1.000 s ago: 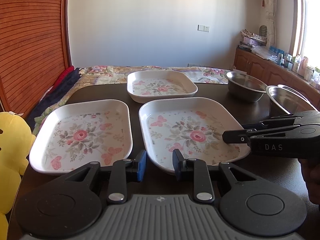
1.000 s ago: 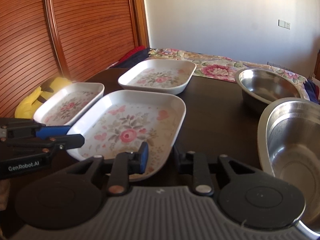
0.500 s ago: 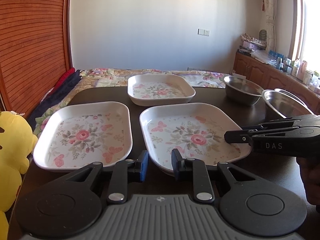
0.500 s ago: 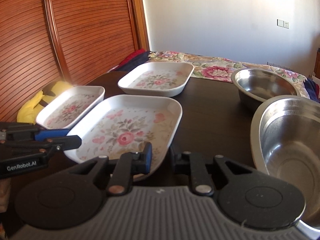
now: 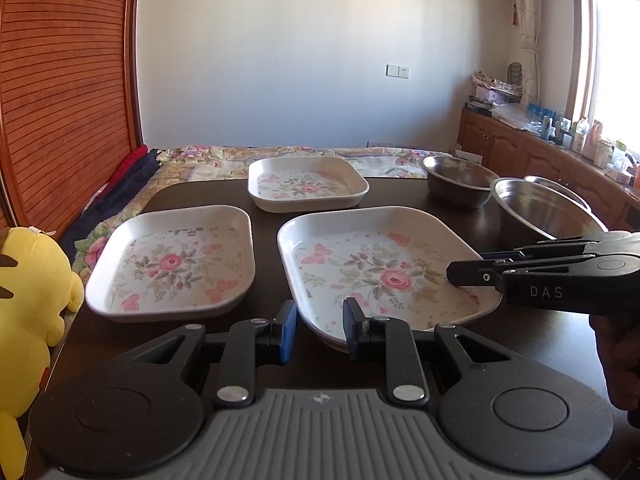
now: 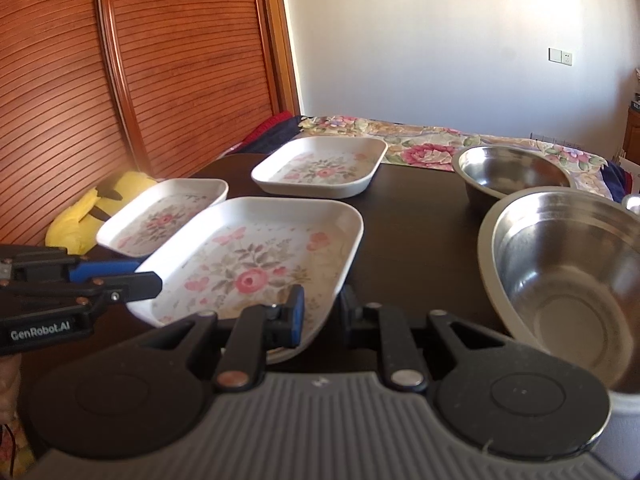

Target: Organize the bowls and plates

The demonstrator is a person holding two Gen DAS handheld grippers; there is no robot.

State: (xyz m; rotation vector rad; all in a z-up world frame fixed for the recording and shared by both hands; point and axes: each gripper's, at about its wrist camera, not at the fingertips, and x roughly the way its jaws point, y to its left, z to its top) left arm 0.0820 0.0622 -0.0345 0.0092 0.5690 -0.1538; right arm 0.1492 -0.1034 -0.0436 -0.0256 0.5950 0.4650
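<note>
Three white floral plates lie on the dark table [image 5: 404, 196]: a large one [image 5: 384, 268] in front of me, one at the left [image 5: 172, 260], a smaller one at the back [image 5: 306, 184]. Two steel bowls stand at the right, a small one [image 5: 456, 178] and a large one [image 5: 544, 210]. My left gripper [image 5: 318, 330] is open at the large plate's near rim. My right gripper [image 6: 320, 314] is open at the same plate's [image 6: 256, 264] near right corner; the corner lies between its fingers. Neither holds anything.
A yellow plush toy [image 5: 28, 320] sits at the table's left edge. A bed with a floral cover [image 5: 280, 160] lies behind the table. A slatted wooden wall [image 6: 160, 60] runs along the left. A cluttered wooden cabinet [image 5: 540, 148] stands at the right.
Both grippers have risen and drawn back slightly, so the plates and bowls sit lower and farther in view. The jaws stayed open and nothing on the table moved.
</note>
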